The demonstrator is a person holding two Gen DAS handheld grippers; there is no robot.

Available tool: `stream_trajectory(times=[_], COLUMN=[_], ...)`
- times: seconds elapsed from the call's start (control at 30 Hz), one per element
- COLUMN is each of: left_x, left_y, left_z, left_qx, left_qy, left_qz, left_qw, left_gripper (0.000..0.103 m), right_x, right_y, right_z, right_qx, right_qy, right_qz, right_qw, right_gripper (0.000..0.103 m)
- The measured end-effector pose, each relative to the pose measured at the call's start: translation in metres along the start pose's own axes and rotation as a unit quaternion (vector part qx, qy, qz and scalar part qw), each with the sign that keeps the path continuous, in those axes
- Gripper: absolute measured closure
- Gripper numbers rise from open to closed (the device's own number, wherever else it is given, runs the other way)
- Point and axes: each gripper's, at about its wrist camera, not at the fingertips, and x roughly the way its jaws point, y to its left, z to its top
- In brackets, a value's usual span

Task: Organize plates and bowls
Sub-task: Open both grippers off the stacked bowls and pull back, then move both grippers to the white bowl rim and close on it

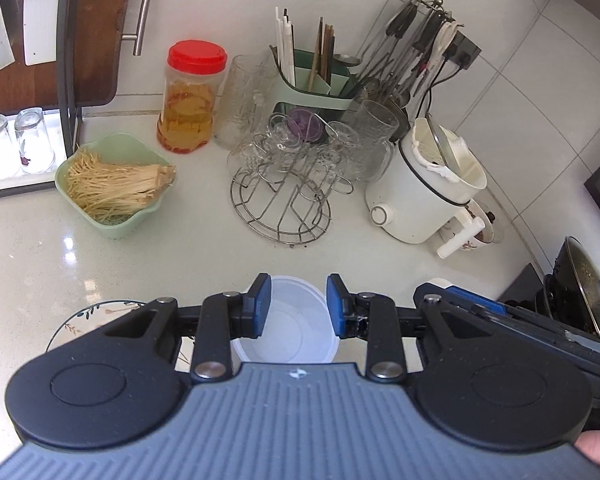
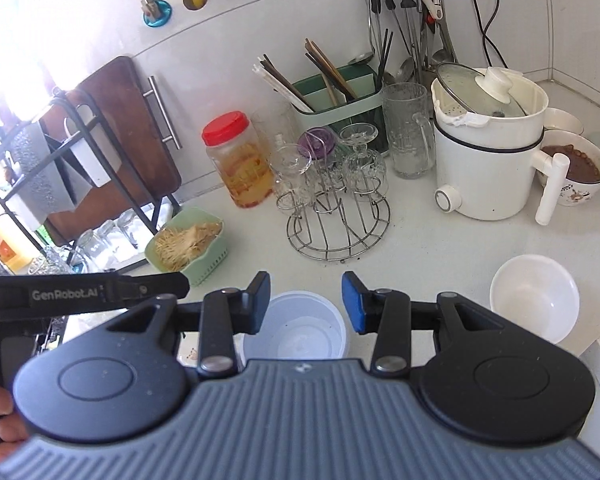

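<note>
Both claws — left [image 1: 298,306], right [image 2: 306,303] — open above white bowl [image 2: 296,334], counter [image 1: 380,256] clear ahead

Two handheld grippers, black and grey

Left gripper [image 1: 293,306] and right gripper [image 2: 306,303]: ribbed grey housing, black round-capped linkages, silver pivot screws, blue pads [image 1: 260,304].

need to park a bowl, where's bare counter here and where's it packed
Bare counter runs between the green basket, the wire glass rack and the white bowl under the open left gripper. Another patch lies between the rack and the empty white bowl. The back wall is packed: jar, utensil caddy, cooker.
</note>
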Motion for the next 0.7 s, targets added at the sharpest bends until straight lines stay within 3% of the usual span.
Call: stream_trajectory(times=[0.27,0.7], left_x=[0.003,0.038], left_y=[-0.011,-0.060], left_z=[0.004,0.003], left_qx=[0.014,0.063], left_qy=[0.001,0.042], left_qz=[-0.008,-0.036], left_qw=[0.9999,0.9965], left_gripper=[0.068,0.068], right_x=[-0.005,-0.020], right_y=[-0.008,-0.054], right_z=[-0.002,-0.010], right_qx=[0.010,0.065], right_qy=[-0.014,-0.033], right_qz=[-0.014,-0.058], right_qw=[1.000,0.996], right_gripper=[0.060,0.060])
